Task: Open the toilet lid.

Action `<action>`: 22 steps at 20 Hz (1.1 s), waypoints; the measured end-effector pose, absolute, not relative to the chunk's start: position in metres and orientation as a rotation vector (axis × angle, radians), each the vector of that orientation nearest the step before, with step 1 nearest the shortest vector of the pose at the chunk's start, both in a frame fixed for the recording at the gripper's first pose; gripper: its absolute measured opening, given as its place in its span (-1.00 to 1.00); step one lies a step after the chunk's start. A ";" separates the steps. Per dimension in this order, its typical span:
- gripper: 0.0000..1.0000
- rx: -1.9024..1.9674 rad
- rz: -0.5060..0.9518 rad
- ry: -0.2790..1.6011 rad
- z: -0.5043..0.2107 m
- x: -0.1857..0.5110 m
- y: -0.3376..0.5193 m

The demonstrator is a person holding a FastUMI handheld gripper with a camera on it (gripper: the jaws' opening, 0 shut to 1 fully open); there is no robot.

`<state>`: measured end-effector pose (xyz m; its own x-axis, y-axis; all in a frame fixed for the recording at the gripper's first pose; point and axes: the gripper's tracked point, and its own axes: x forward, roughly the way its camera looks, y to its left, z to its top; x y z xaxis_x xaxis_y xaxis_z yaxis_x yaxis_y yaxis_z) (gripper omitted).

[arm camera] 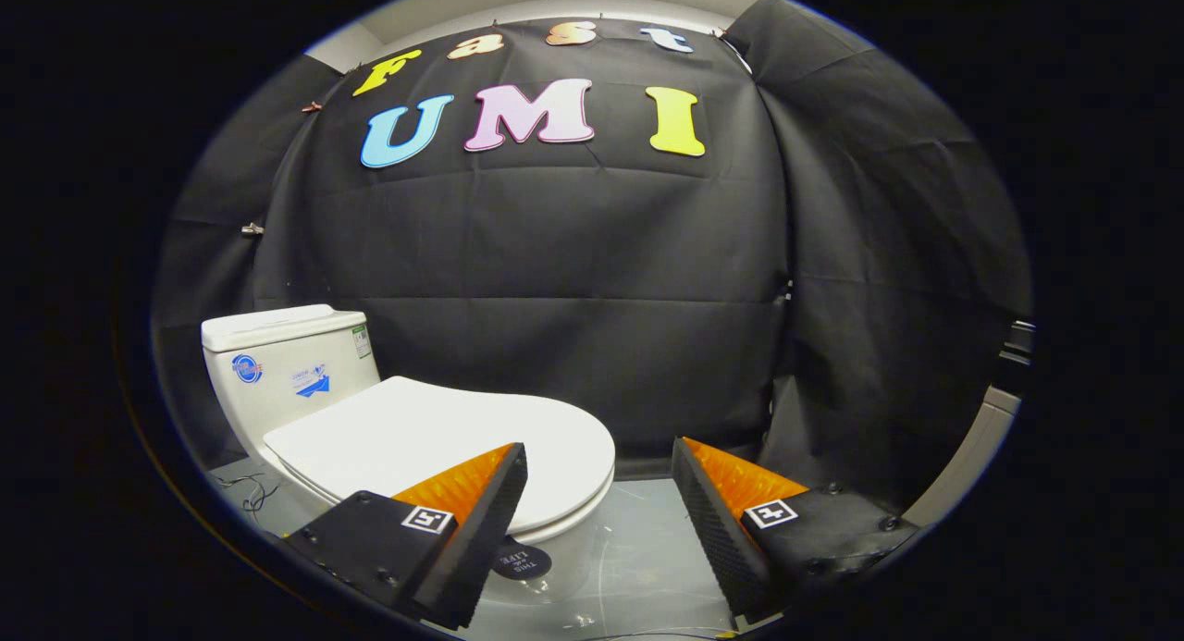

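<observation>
Gripper view: the toilet lid is seen closed, left of and just beyond the gripper, whose jaws are spread on nothing. The approach is judged in hand; next, the lid's front edge must be caught.

At lower left, the toilet tank's stickers and the bowl's round sticker are illegible; the spread-apart gripper fingers carry square markers.
</observation>
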<state>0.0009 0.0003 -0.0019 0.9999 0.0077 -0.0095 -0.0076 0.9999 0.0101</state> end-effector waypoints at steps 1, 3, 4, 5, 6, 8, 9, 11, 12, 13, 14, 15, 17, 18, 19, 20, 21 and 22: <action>0.97 0.009 0.009 0.011 -0.002 0.001 0.001; 0.97 0.008 0.011 0.014 -0.004 0.001 0.001; 0.97 0.008 0.010 0.015 -0.004 0.001 0.001; 0.97 0.008 0.010 0.015 -0.004 0.001 0.000; 0.97 0.008 0.009 0.014 -0.003 0.001 0.000; 0.97 0.009 0.009 0.014 -0.003 0.002 0.000; 0.97 0.008 0.009 0.015 -0.004 0.002 0.000; 0.97 0.009 0.011 0.019 -0.005 0.002 0.001; 0.97 0.014 0.013 0.023 -0.005 0.002 0.001; 0.97 0.020 0.014 0.031 -0.007 0.002 0.000; 0.97 0.027 0.016 0.036 -0.009 0.003 0.000; 0.97 0.034 0.018 0.045 -0.011 0.003 0.000; 0.97 0.050 0.022 0.074 -0.019 0.003 0.001; 0.97 0.057 0.022 0.087 -0.022 0.003 0.001; 0.97 0.067 0.027 0.099 -0.025 0.003 0.001; 0.97 0.082 0.033 0.112 -0.028 0.002 0.003; 0.98 0.096 0.037 0.122 -0.030 0.003 0.003; 0.98 0.111 0.038 0.130 -0.033 0.002 0.003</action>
